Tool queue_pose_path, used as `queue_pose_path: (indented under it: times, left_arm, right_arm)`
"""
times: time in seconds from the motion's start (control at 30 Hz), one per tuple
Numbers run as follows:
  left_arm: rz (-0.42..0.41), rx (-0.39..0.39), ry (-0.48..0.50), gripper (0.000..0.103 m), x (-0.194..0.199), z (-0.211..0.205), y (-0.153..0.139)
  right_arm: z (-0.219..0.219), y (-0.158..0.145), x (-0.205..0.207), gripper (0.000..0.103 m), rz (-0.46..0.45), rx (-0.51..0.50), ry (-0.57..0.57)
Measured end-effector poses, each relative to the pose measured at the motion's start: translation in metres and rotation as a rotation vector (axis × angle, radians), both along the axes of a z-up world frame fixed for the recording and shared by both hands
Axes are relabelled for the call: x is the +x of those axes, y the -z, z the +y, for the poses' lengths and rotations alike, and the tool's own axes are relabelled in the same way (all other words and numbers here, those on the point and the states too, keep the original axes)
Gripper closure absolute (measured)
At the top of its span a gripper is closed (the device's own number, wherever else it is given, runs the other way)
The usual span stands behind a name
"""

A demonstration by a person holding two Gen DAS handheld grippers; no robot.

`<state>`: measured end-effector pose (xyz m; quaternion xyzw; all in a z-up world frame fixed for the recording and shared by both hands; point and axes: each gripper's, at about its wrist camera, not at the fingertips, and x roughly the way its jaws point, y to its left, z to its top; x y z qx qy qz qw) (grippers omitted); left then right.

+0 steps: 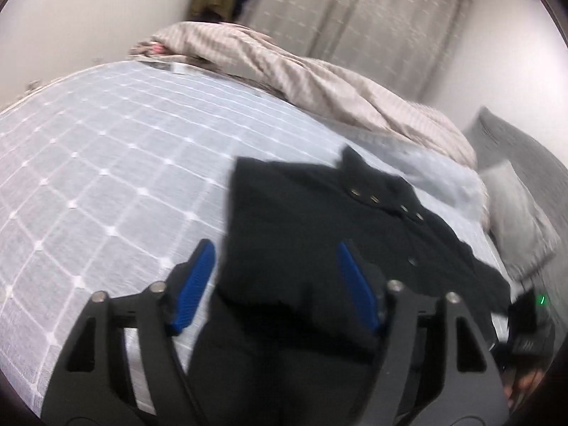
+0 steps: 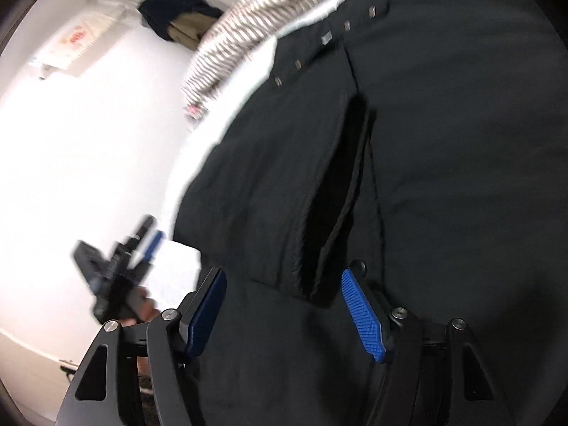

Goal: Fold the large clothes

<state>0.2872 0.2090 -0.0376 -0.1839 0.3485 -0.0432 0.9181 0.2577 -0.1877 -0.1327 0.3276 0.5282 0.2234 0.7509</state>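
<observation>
Both grippers hang with jaws apart and nothing pinched, the left gripper [image 1: 275, 285] over the near left edge of the black coat [image 1: 319, 220] on the bed [image 1: 106, 149], whose length runs away ahead, the right gripper [image 2: 284, 305] squarely above its middle.

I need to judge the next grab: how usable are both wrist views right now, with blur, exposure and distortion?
Left wrist view: fisheye bends the bed sheet; slight motion blur, but the black garment reads clearly. Right wrist view: heavier smear, sheet blown out white, garment folds nearly lost in dark; the left gripper is blurred.
</observation>
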Motion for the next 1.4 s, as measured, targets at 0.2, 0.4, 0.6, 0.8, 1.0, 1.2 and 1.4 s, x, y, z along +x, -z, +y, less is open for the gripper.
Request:
queue_pose_path:
  times: [0.2,0.4,0.6,0.8,1.0,1.2,1.4]
  left_arm:
    - [-0.009,-0.068,-0.067,0.054,0.012,0.015,0.013]
    - [0.032,-0.028,-0.009,0.07,0.023,-0.006,0.033]
    - [0.139,0.083,0.049,0.07,0.032,-0.03,0.063]
    - [0.152,0.15,0.045,0.07,0.03,-0.032,0.064]
    - [0.18,0.126,0.031,0.049,0.023,-0.028,0.055]
    - [0.153,0.097,0.079,0.019,0.011,-0.04,0.029]
    - [0.145,0.071,0.097,0.017,-0.005,-0.051,0.017]
  right_arm:
    - [0.028,0.004,0.027,0.091,-0.05,-0.118,0.012]
    - [0.022,-0.084,0.039,0.092,-0.361,-0.33,0.025]
    - [-0.004,-0.072,0.069,0.091,-0.322,-0.492,0.028]
    - [-0.019,0.005,0.081,0.081,-0.133,-0.542,0.039]
    - [-0.048,-0.005,0.068,0.037,-0.135,-0.629,0.083]
    - [-0.105,-0.039,0.042,0.033,-0.139,-0.636,0.177]
    - [-0.22,-0.055,-0.002,0.03,-0.072,-0.564,0.421]
